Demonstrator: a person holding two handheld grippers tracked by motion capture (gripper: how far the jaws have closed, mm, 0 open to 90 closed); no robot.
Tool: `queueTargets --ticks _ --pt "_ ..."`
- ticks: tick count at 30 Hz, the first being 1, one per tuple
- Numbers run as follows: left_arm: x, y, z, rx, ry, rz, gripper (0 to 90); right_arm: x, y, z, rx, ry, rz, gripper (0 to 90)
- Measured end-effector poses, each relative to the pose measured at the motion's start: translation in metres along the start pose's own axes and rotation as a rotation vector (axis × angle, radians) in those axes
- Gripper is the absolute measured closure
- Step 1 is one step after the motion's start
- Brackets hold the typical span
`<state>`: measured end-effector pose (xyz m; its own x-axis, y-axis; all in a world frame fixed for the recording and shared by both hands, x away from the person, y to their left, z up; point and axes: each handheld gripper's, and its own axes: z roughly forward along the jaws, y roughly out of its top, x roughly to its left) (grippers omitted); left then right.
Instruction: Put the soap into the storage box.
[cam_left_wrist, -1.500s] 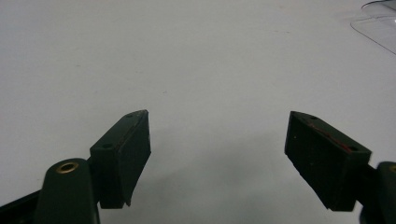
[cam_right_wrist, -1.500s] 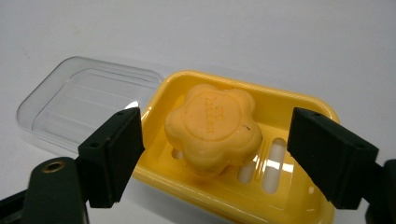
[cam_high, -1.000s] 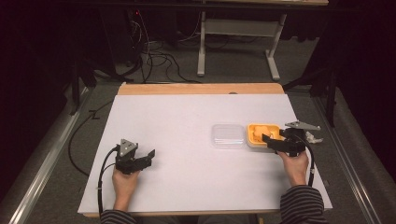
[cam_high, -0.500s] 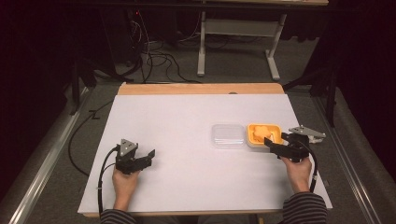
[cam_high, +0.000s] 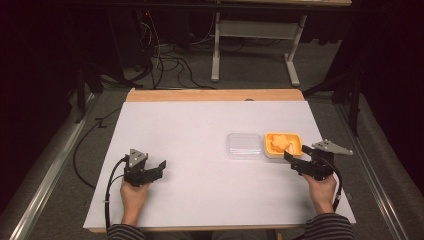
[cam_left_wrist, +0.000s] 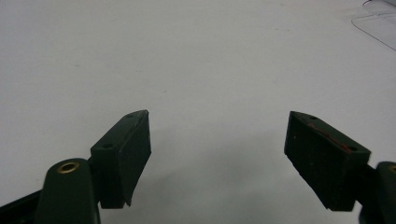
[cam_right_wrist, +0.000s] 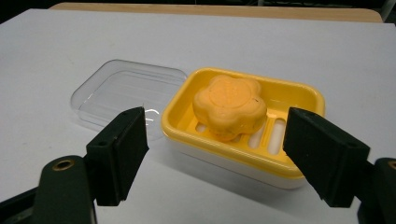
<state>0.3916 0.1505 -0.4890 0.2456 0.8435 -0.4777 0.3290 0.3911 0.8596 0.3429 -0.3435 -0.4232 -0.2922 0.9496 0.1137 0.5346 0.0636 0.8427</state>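
A white desk (cam_high: 200, 150) stands over grey floor. On its right side a yellow soap dish (cam_right_wrist: 243, 126) holds a flower-shaped soap (cam_right_wrist: 229, 105), with a clear lid (cam_right_wrist: 126, 93) just beside it. The right claw (cam_right_wrist: 212, 149) hangs released before the dish; the left claw (cam_left_wrist: 217, 154) is released over bare desk

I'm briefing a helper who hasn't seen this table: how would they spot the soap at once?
On the white table, look to its right side, just ahead of the right gripper. A yellow soap dish sits there beside a clear lid. The soap lies in that dish: orange and flower-shaped.
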Motion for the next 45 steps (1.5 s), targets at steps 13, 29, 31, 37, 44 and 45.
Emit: queueTargets --ticks 13,29,31,37,44,45 --pt "0.000 0.000 0.000 -0.004 -0.001 -0.003 23.3 0.007 -0.010 -0.011 -0.030 0.018 -0.005 22.9" --pt "0.000 0.000 0.000 -0.002 0.000 -0.003 23.3 0.017 -0.024 -0.010 -0.033 0.041 -0.002 26.3" --pt "0.000 0.000 0.000 -0.002 0.000 -0.003 23.3 0.020 -0.024 -0.010 -0.029 0.046 -0.006 26.9" --pt "0.000 0.000 0.000 -0.001 0.001 -0.001 23.3 0.028 -0.023 -0.011 -0.033 0.061 -0.024 27.7" --pt "0.000 0.000 0.000 -0.003 0.000 -0.003 23.2 0.037 -0.020 -0.009 -0.027 0.073 -0.046 28.2" --pt "0.000 0.000 0.000 -0.003 0.001 -0.003 23.2 0.039 -0.020 -0.008 -0.024 0.076 -0.051 28.2"
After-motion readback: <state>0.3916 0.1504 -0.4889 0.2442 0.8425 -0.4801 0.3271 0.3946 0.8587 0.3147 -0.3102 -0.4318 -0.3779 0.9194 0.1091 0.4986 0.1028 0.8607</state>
